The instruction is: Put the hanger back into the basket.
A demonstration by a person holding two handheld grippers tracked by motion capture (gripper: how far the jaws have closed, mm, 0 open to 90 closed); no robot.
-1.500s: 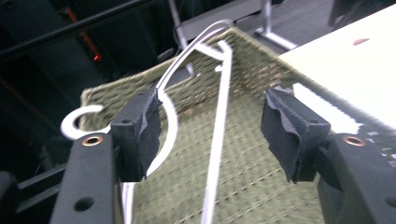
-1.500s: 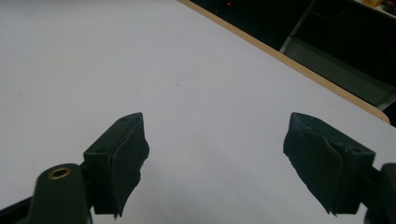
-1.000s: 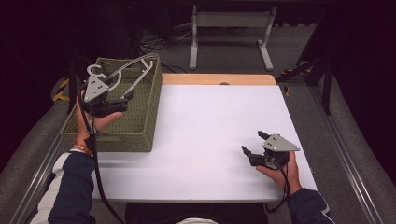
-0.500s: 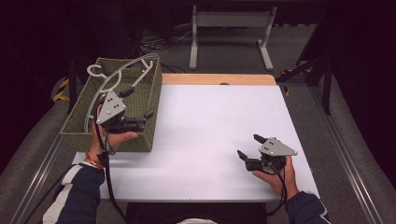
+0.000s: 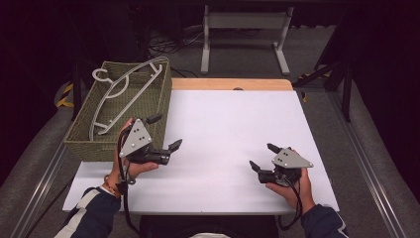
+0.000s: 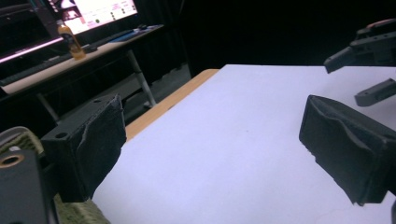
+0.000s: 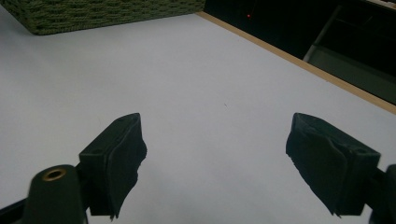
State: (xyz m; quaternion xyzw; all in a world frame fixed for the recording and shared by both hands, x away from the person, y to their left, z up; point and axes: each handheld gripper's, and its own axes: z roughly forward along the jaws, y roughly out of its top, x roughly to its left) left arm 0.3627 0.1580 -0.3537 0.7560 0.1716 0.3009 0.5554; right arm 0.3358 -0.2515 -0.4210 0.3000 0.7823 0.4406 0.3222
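Nearest the person, two dark sleeves with a white stripe come in from the bottom of the high view, each hand holding a gripper over the white table (image 5: 228,124). The right gripper (image 5: 263,156) sits low near the front right of the table, its jaws spread wide with nothing between them; in the right gripper view the same two black jaws stand far apart over bare white surface. The left gripper (image 5: 165,131) is held at the front left, just beside the near right corner of the basket (image 5: 84,134), its jaws also wide apart and empty, pointing across the table toward the right. In the left gripper view its jaws frame the white tabletop, and the right gripper (image 6: 366,70) shows farther off at the upper right. The green woven basket stands on the left edge of the table, and a white clothes hanger (image 5: 121,94) lies across it, resting on its rim with the hook toward the far left corner. Beyond the white sheet a strip of wooden table edge (image 5: 230,84) shows, and past that a grey metal stand (image 5: 245,34) stands on the floor. In the left gripper view a desk with a lit screen (image 6: 93,11) and an orange bottle (image 6: 70,37) stands far back.
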